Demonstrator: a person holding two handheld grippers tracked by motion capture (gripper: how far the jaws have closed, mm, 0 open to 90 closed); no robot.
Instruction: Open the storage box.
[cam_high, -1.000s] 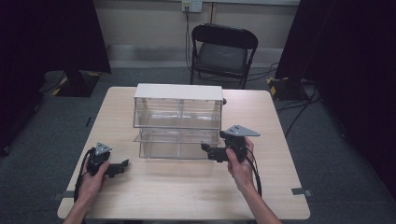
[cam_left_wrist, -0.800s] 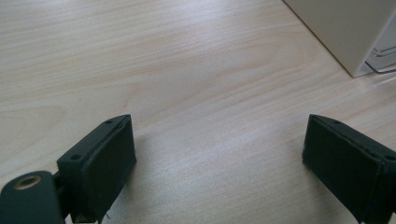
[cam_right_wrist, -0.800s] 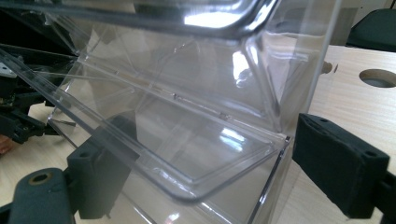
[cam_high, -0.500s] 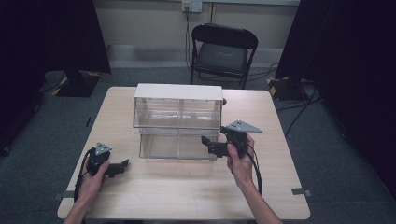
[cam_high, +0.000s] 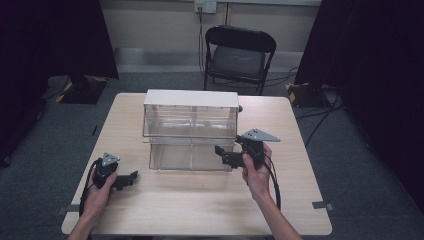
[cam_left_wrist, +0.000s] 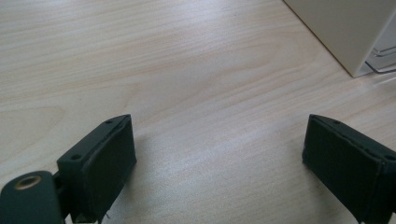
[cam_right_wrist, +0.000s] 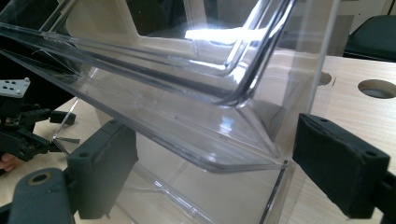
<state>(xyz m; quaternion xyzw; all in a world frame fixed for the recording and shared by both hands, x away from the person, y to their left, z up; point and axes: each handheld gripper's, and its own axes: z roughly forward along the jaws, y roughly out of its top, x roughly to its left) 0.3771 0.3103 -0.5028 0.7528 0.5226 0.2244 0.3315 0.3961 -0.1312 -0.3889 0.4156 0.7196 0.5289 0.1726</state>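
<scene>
Drawers (cam_high: 192, 150) of clear plastic, nothing in them that we see. Our right claw (cam_high: 221, 154) wide open at lower drawer's corner; left claw (cam_high: 131, 177) open, on table (cam_high: 200, 200).

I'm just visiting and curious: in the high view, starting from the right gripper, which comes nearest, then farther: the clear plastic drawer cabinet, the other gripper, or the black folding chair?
1. Clear plastic drawer cabinet: directly at the right gripper, table centre.
2. Left gripper: across the table's near left side.
3. Black folding chair: beyond the table's far edge, on the floor.
</scene>
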